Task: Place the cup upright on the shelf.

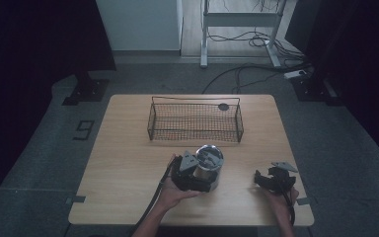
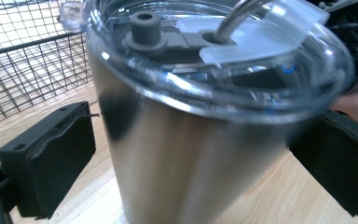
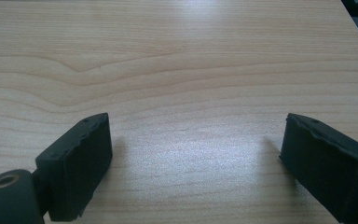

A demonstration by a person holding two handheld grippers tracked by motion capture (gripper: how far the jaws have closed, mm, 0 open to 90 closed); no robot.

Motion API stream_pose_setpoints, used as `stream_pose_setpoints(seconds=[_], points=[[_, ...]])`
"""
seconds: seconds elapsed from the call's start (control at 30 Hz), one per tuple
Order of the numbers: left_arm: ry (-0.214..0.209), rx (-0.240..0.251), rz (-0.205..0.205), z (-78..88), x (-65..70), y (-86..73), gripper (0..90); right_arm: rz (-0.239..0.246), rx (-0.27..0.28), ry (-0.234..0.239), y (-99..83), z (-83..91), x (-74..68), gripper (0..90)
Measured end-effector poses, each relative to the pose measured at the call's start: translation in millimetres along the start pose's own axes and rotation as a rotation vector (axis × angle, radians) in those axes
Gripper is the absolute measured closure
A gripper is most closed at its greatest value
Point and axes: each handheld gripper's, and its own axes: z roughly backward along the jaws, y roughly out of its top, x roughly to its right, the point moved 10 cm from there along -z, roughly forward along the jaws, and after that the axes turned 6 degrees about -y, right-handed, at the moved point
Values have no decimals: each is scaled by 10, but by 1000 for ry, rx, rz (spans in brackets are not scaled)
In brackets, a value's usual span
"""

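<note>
A steel cup [image 1: 208,167] with a clear lid [image 2: 223,56] stands between the spread jaws of the left gripper [image 1: 193,174], a wire basket [image 1: 195,122] beyond it, while the right gripper [image 1: 275,179] gapes over bare table [image 3: 177,60].

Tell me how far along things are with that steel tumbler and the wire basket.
Nothing looks done: the wire basket holds nothing visible. In hand: the left gripper straddles the steel tumbler, which stands on the table; a gap remains at one pad. The right gripper rests open. If the basket is the goal, gripping and moving remain.
</note>
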Motion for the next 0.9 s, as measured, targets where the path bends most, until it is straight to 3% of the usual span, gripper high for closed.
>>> stream_pose_setpoints(seconds=[0.3, 0.5, 0.6, 0.9], points=[[24, -15, -17, -179, -17, 35, 0, 0, 0, 0, 0, 0, 0, 87], [47, -26, -50, -263, -37, 32, 0, 0, 1, 1, 2, -2, 3, 89], [44, -4, -73, -269, -28, 38, 20, 0, 1, 0, 3, -2, 4, 91], [47, -7, -82, -262, -26, 36, 41, 1, 0, 0, 2, -1, 7, 92]])
